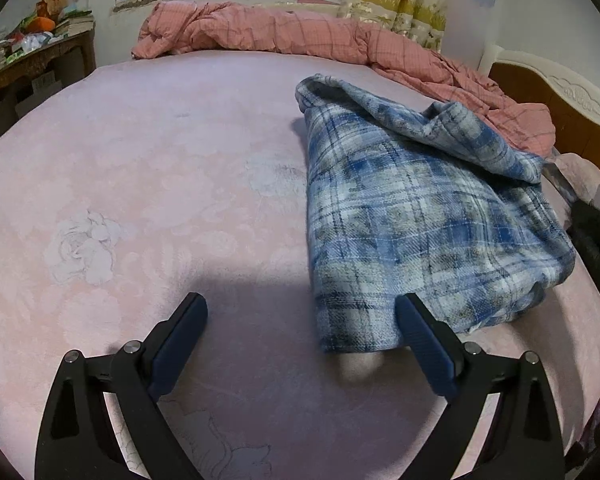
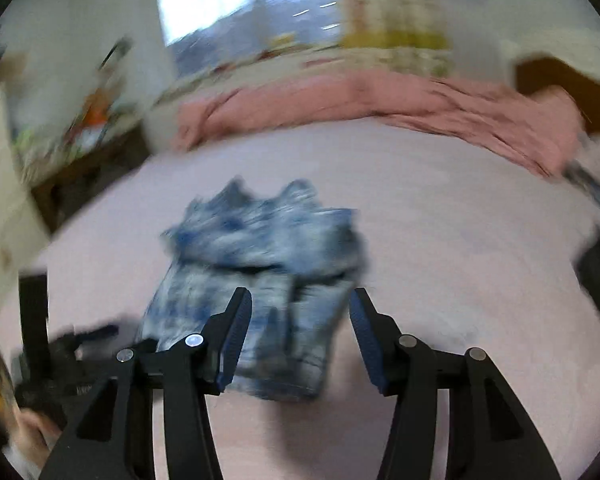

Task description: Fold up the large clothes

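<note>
A blue and grey plaid shirt (image 1: pixel 416 216) lies folded into a thick bundle on the pink bed sheet (image 1: pixel 140 184), right of centre in the left wrist view. My left gripper (image 1: pixel 302 308) is open and empty, low over the sheet; its right finger is at the shirt's near edge. In the blurred right wrist view the shirt (image 2: pixel 260 264) lies just ahead of my right gripper (image 2: pixel 300 304), which is open and empty above the shirt's near end.
A crumpled pink checked quilt (image 1: pixel 300 36) lies along the far side of the bed under a window. A cluttered wooden side table (image 1: pixel 32 60) stands at the left. A wooden headboard (image 1: pixel 560 104) is at the right. My other gripper's black body (image 1: pixel 596 240) shows at the right edge.
</note>
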### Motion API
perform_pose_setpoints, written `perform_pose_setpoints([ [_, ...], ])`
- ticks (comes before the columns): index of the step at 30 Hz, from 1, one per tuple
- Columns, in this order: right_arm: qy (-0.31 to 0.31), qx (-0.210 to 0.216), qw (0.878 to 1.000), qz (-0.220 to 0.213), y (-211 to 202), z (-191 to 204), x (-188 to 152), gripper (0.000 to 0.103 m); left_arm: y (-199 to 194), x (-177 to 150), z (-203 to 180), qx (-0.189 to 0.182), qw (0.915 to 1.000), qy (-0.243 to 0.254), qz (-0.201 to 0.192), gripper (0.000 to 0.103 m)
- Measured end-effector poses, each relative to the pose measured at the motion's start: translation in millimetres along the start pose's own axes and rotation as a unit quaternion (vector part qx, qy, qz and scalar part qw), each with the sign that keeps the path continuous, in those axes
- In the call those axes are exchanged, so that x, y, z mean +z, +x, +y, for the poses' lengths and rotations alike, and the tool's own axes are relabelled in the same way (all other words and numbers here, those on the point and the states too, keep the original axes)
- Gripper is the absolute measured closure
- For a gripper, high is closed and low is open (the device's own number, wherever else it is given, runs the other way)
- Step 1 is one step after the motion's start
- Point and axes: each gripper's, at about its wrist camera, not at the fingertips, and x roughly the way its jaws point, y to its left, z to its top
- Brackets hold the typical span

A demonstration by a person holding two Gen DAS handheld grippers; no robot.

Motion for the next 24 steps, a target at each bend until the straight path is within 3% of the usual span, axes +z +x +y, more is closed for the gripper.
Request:
perform_pose_setpoints([
  [3, -0.098, -0.050, 0.992, 0.066, 31.8, 43.4, 7.4, 0.049, 0.5, -0.7, -0.3, -0.001, 1.0000, -0.001, -0.002, 0.007],
  [5, -0.158, -0.100, 0.978, 0.088, 51.5, 69.8, 10.2, 0.049, 1.0, -0.5, 1.4, -0.006, 1.0000, -0.005, -0.001, 0.007],
  [7, -0.181, -0.118, 0.972, 0.097, 67.2, 82.7, 17.1, 0.049, 0.7, -0.3, 2.0, -0.007, 1.0000, -0.006, -0.001, 0.007],
  [8, -0.178, -0.120, 0.971, 0.102, 76.1, 84.3, 22.9, 0.049, 0.4, -0.5, 1.7, -0.007, 1.0000, -0.006, -0.002, 0.007],
  [9, -0.169, -0.119, 0.973, 0.107, 83.9, 83.5, 28.4, 0.056, 0.1, -0.6, 1.9, -0.007, 1.0000, -0.006, -0.002, 0.007],
  [10, -0.161, -0.118, 0.974, 0.109, 88.8, 83.1, 32.6, 0.074, -0.2, -0.7, 2.1, -0.007, 1.0000, -0.006, -0.002, 0.007],
  [12, -0.149, -0.130, 0.975, 0.100, 95.7, 82.7, 43.8, 0.086, -0.5, -0.8, 2.7, -0.010, 0.9999, -0.007, -0.003, 0.007],
  [15, -0.077, -0.094, 0.991, 0.049, 86.1, 60.7, 65.3, 0.091, -0.9, -0.7, 2.4, -0.010, 0.9999, -0.007, -0.002, 0.007],
  [16, -0.057, -0.098, 0.993, 0.039, 84.6, 55.3, 70.3, 0.100, -0.8, -0.9, 2.1, -0.009, 0.9999, -0.006, -0.002, 0.007],
  [19, -0.017, -0.176, 0.984, -0.006, 76.3, 29.3, 82.4, 0.101, -1.2, -0.9, 2.0, -0.009, 0.9999, -0.007, -0.001, 0.007],
  [20, 0.004, -0.175, 0.985, -0.010, 73.8, 15.8, 85.5, 0.101, -1.4, -0.7, 1.8, -0.009, 0.9999, -0.007, -0.001, 0.007],
  [22, 0.018, -0.114, 0.993, -0.006, 69.0, 1.7, 86.2, 0.101, -1.7, -0.8, 1.6, -0.008, 0.9999, -0.006, -0.001, 0.007],
  [24, -0.013, -0.048, 0.999, -0.008, 59.7, 5.9, 84.0, 0.101, -1.7, -0.6, 2.3, -0.009, 0.9999, -0.007, -0.001, 0.007],
])
